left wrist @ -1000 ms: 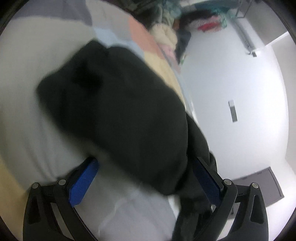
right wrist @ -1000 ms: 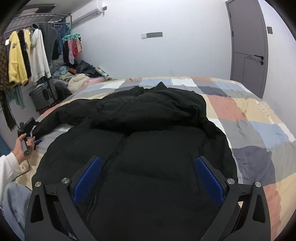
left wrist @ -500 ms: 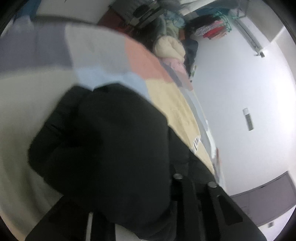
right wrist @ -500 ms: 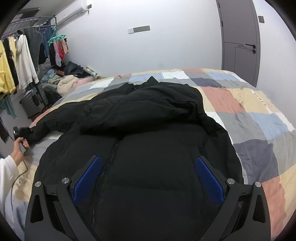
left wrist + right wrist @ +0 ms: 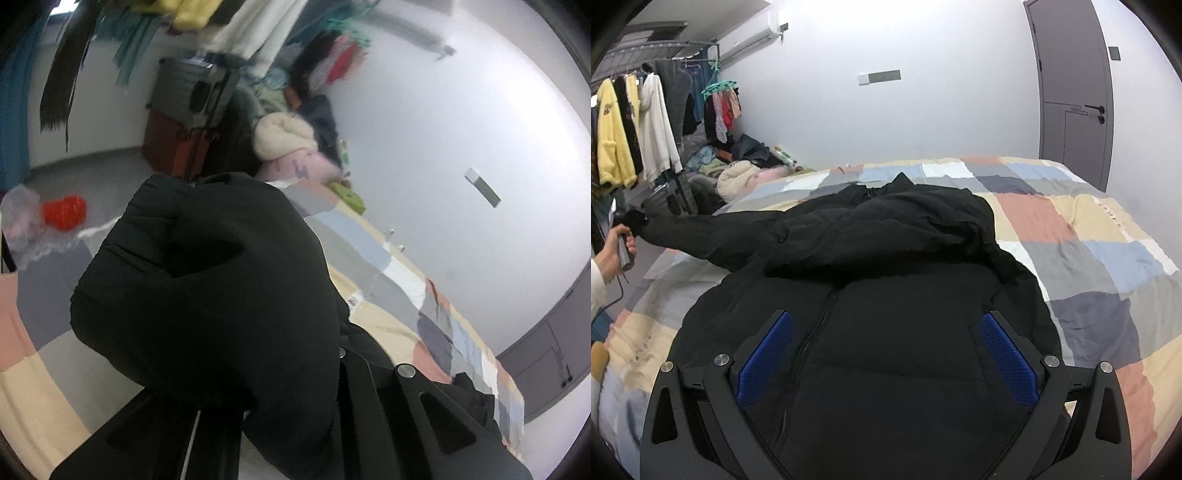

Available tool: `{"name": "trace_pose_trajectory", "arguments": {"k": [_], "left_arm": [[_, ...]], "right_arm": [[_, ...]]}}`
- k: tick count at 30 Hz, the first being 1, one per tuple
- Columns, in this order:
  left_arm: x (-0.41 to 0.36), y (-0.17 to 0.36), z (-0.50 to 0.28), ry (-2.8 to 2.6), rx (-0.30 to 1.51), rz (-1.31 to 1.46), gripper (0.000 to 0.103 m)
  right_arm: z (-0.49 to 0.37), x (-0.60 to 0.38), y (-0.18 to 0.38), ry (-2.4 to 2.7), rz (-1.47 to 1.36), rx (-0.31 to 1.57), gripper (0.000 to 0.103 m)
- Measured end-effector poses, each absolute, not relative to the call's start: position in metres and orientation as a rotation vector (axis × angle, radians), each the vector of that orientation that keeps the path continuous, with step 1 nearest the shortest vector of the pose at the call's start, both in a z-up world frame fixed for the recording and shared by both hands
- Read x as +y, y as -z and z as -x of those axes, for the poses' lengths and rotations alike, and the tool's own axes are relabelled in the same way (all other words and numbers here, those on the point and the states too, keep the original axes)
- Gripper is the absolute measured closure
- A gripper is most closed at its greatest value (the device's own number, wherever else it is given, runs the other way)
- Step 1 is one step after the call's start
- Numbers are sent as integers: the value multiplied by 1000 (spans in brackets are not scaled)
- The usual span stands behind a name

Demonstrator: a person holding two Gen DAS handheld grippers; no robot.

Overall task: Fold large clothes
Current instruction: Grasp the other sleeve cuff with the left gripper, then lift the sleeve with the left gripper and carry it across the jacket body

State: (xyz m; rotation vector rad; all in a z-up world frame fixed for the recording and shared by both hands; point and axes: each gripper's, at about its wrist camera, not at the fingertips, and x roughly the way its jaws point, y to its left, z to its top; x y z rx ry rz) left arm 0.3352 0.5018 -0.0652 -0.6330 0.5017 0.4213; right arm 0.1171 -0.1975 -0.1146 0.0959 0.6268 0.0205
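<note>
A large black puffer jacket (image 5: 894,295) lies front up on the patchwork bed (image 5: 1108,258), its zipper running toward me and its hood folded over the chest. My right gripper (image 5: 886,347) is open and hovers over the jacket's lower front. My left gripper (image 5: 280,373) is shut on the cuff of the jacket's sleeve (image 5: 207,288), which bulges over and hides the fingertips. In the right wrist view the sleeve (image 5: 713,236) is stretched out to the left, off the bed, with the left gripper (image 5: 628,221) at its end.
A clothes rack (image 5: 635,122) with hanging garments stands at the left. A pile of clothes (image 5: 738,173) and a dark suitcase (image 5: 192,96) sit by the wall. A grey door (image 5: 1075,107) is at the far right. A red object (image 5: 64,212) lies on the floor.
My left gripper closed on the sleeve cuff and lifted it up and outward, off the bed, stretching the sleeve straight. My right gripper stayed open over the jacket.
</note>
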Motion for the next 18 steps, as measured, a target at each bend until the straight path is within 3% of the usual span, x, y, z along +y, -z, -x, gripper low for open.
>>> {"name": "trace_pose_trajectory", "arguments": {"k": [7, 18], "left_arm": [[396, -12, -337, -397, 484, 380, 96], [218, -79, -369, -291, 454, 94, 95]], "right_arm": [[-105, -204, 107, -45, -100, 587, 1], [-83, -223, 95, -40, -116, 518, 0]]}}
